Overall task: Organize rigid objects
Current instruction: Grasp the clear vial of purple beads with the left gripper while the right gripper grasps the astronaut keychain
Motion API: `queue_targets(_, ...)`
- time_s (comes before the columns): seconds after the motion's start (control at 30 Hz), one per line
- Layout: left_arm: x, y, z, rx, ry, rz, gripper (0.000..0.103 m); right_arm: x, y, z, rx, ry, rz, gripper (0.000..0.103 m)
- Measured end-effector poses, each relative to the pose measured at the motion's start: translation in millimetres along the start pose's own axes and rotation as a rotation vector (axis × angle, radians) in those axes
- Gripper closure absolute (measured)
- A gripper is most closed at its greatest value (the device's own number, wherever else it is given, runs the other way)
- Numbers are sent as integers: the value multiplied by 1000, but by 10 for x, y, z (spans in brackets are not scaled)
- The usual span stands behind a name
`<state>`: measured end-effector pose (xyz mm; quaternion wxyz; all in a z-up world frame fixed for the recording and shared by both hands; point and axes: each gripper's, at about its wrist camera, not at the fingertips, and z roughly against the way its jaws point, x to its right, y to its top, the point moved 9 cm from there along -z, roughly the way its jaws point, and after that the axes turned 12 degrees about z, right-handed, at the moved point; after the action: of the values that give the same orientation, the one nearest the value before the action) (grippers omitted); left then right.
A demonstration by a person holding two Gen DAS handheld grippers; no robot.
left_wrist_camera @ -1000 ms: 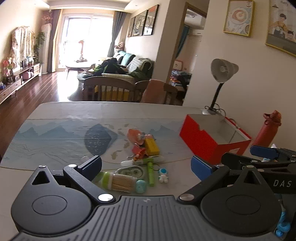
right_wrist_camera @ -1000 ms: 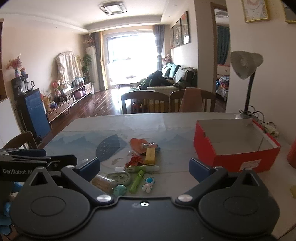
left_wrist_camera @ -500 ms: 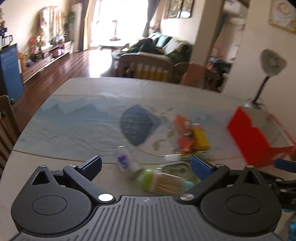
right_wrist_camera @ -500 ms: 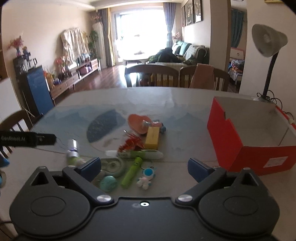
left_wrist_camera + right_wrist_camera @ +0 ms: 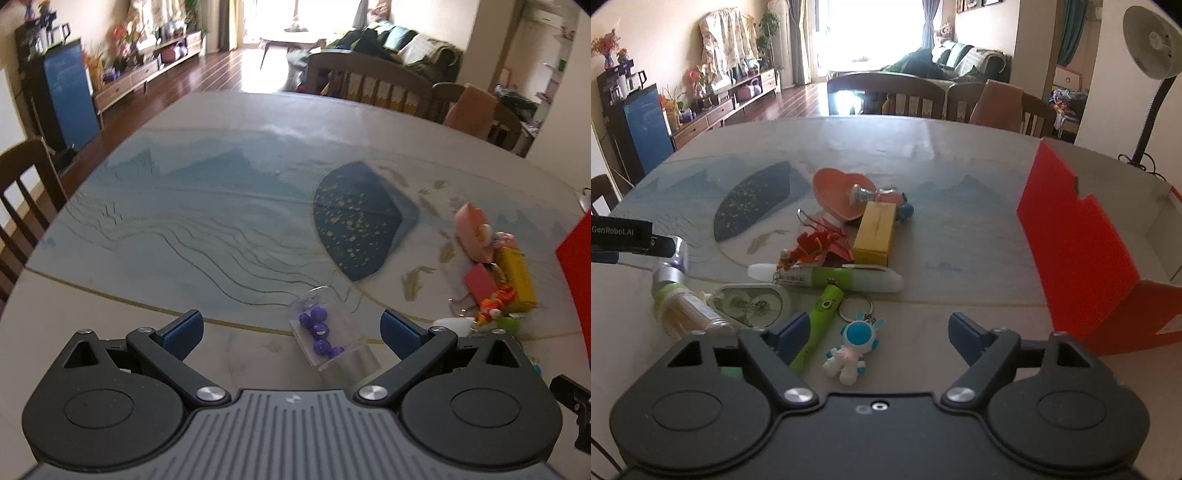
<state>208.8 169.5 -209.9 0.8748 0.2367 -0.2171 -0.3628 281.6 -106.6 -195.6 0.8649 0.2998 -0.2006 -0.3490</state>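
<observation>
Left gripper (image 5: 291,326): jaws spread wide, holding nothing; it hovers low over the near edge of the tabletop (image 5: 192,206).
Clear vial (image 5: 328,338): a see-through tube with purple beads inside and a silver cap, lying on its side on the tabletop between the left gripper's blue pads (image 5: 184,330), nearer the right one, touching neither.
Right gripper (image 5: 875,334): jaws wide apart and empty, poised above the near end of the clutter.
Astronaut keychain (image 5: 851,352): blue and white figure with a metal ring, lying between the right gripper's fingers, untouched.
Green avocado pen (image 5: 818,325): lies slanted just beside the astronaut keychain, its near end running close by the left blue pad.
White-and-green pen (image 5: 831,277): lies crosswise behind the green avocado pen.
Toothpick jar (image 5: 683,308): green-capped, on its side at the left of the pile, next to an oval clear case (image 5: 751,304).
Yellow box (image 5: 877,232): lies flat toward the middle of the pile, touching a pink heart-shaped dish (image 5: 836,192); a red paper ornament (image 5: 820,243) lies just left of it.
Red box (image 5: 1082,251): open-topped, stands on the right side of the tabletop, well apart from the pile.
Desk lamp (image 5: 1152,59): stands behind the red box by the wall.
</observation>
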Motion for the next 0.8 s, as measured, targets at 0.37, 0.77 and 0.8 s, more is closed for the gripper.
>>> queue_targets(0.37, 38, -47, -261, -27, 22, 13, 6, -54, -89, -268, -73, 0, 21, 34)
queue_targets(0.77, 81, -94, -371, -64, 1, 36, 39, -140, -137, -366, -104, 43, 15, 53)
queue_targets(0.8, 82, -89, -372, -62, 2, 34, 42, -142, -131, -367, -101, 43, 14, 53)
